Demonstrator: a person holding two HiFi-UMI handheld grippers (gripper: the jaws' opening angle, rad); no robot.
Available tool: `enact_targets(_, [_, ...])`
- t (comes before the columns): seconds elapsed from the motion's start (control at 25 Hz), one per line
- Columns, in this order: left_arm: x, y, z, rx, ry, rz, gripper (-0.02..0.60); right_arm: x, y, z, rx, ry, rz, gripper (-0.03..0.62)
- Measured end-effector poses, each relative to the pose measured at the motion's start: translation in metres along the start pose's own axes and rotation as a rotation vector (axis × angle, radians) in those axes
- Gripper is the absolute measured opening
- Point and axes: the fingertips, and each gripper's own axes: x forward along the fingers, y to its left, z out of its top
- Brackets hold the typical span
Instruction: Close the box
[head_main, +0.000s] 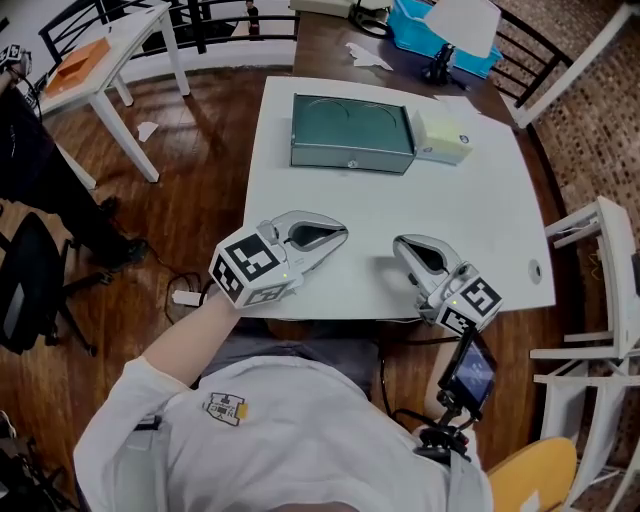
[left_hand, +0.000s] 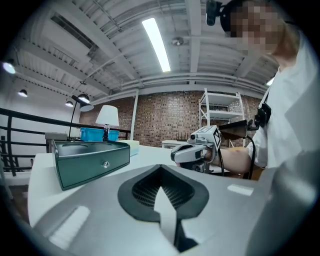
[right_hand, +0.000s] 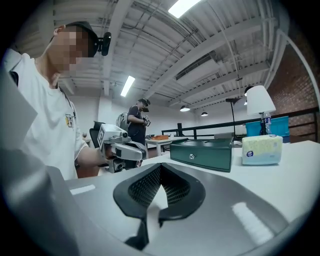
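While its lid is seen fully lowered, the box (head_main: 352, 133) is set toward the far side of the worktop (head_main: 460, 220), with a tissue pack (head_main: 443, 137) just beside its right end. Well apart from the box, at the near edge, the left gripper (head_main: 340, 234) and right gripper (head_main: 400, 247) are held side by side. Each one's fingers (left_hand: 142, 189) are pressed together, with nothing clamped between them.

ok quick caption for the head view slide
Both shut and empty, the left gripper and right gripper at the near edge of the white table, short of the green box
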Motion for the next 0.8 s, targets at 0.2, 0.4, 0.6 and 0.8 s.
enact_targets(0.2, [-0.001,0.0,0.001,-0.001,-0.001,0.001,-0.002,0.001,0.002,0.002,0.004,0.003,0.003,-0.002])
enact_targets(0.4, [0.0,0.0,0.001,-0.001,-0.002,0.002,-0.002,0.0,0.001,0.001,0.001,0.001,0.005,-0.002])
enact_targets(0.6, [-0.002,0.001,0.002,0.001,-0.004,0.002,-0.002,0.001,0.0,0.0,-0.004,0.008,0.002,-0.002])
enact_targets(0.8, [-0.007,0.008,0.005,0.002,-0.018,0.044,-0.002,0.01,-0.002,0.005,-0.019,0.011,0.039,-0.002])
